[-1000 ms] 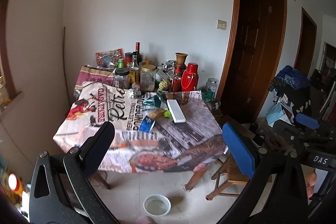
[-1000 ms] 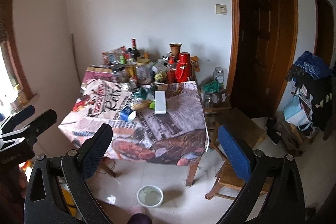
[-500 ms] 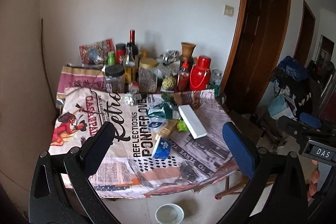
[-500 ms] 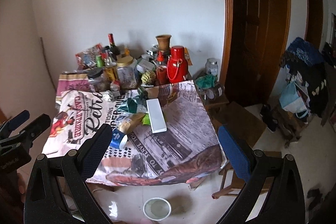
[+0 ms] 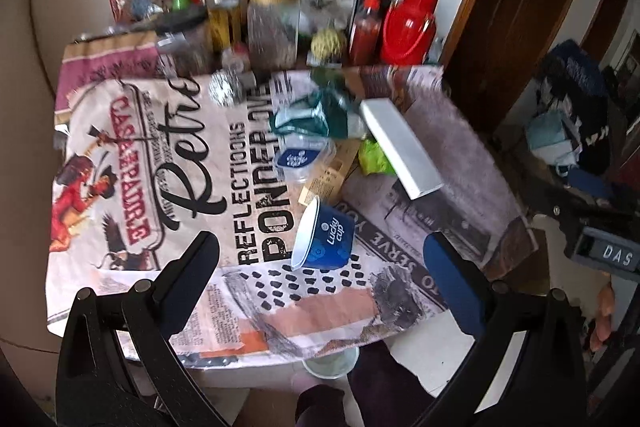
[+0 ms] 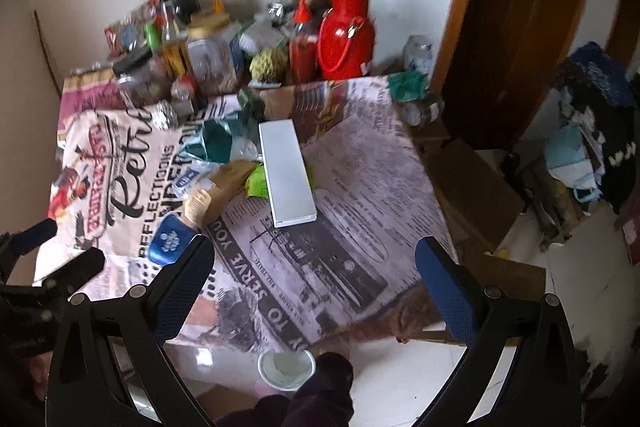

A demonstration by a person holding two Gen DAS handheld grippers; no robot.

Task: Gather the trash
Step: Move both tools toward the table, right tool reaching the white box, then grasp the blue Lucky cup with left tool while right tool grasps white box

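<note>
Fingers of both grippers spread wide and empty above the near edge of the cluttered counter.

Left gripper (image 5: 320, 263) frames a blue "Lucky cup" paper cup (image 5: 326, 241) lying on its side on the printed newspaper-style cloth (image 5: 132, 155); right gripper (image 6: 314, 267) hangs over the cloth's darker right half. Beyond the cup lie a tan wrapper (image 5: 328, 177), a blue-lidded clear tub (image 5: 302, 157), a green scrap (image 5: 374, 159), a teal foil bag (image 5: 320, 113) and a long white box (image 6: 286, 175). Farthest back, bottles, jars and a red thermos (image 6: 344, 35) crowd the wall. On the floor under the counter sits a white bowl (image 6: 286, 367).
</note>
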